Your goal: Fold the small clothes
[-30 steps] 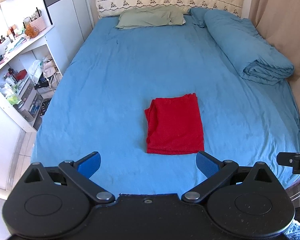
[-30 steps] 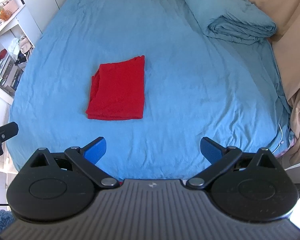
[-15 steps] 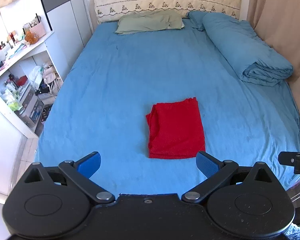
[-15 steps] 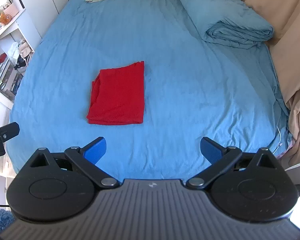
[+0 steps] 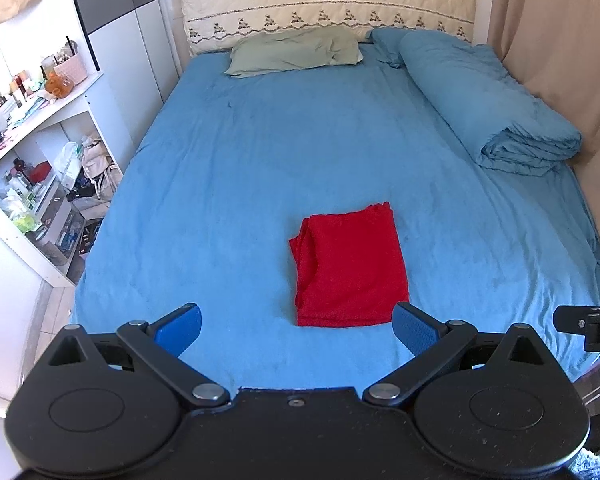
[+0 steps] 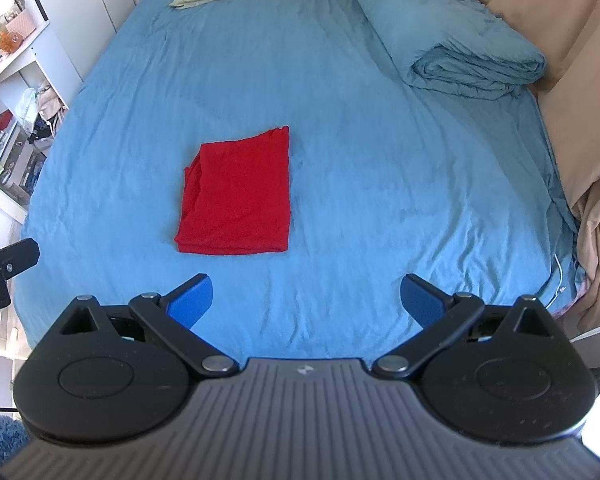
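Note:
A red garment lies folded into a neat rectangle on the blue bed sheet, near the foot of the bed. In the right wrist view the same red garment sits left of centre. My left gripper hangs open just short of the garment's near edge, nothing between its blue pads. My right gripper is also open and empty, held above the sheet to the right of the garment. Part of the other gripper shows at each view's edge.
A rolled blue duvet lies along the right side by beige curtains. A green pillow rests at the headboard. White shelves crowded with small items stand left of the bed. A white cable hangs at the bed's right corner.
Both grippers have drawn back and tilted up a little, so the red garment sits lower in both views and more of the headboard shows. The garment itself has not moved.

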`<state>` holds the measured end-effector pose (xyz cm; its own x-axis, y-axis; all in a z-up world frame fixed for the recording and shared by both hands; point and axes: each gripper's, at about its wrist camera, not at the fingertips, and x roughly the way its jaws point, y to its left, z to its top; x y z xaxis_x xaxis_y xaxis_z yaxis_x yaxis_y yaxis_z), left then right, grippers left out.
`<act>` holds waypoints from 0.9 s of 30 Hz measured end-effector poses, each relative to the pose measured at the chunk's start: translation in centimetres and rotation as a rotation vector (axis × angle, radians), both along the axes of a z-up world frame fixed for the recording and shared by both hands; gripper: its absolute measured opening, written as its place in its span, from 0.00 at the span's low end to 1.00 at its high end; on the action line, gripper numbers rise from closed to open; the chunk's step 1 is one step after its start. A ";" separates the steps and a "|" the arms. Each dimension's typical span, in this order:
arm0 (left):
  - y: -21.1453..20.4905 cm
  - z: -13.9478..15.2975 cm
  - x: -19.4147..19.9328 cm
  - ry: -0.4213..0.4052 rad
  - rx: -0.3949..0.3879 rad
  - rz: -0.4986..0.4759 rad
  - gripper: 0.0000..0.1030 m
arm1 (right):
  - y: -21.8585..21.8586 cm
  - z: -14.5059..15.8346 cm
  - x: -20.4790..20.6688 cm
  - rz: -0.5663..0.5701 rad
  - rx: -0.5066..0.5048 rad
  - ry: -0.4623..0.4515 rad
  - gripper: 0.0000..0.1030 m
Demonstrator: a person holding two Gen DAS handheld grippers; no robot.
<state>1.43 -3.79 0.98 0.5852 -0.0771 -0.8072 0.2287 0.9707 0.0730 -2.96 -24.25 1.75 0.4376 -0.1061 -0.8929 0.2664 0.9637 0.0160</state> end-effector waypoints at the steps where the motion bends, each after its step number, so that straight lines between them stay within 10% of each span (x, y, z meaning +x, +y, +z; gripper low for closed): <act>1: -0.1 0.0 0.1 0.003 -0.005 -0.002 1.00 | 0.0 0.0 0.0 0.000 -0.002 -0.001 1.00; 27: 0.4 -0.1 0.6 -0.002 -0.003 -0.012 1.00 | 0.3 0.3 0.3 -0.007 -0.004 -0.018 1.00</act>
<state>1.99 -3.42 0.86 0.5862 -0.0866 -0.8055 0.2399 0.9682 0.0705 -2.70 -23.98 2.02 0.4531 -0.1130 -0.8843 0.2724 0.9620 0.0167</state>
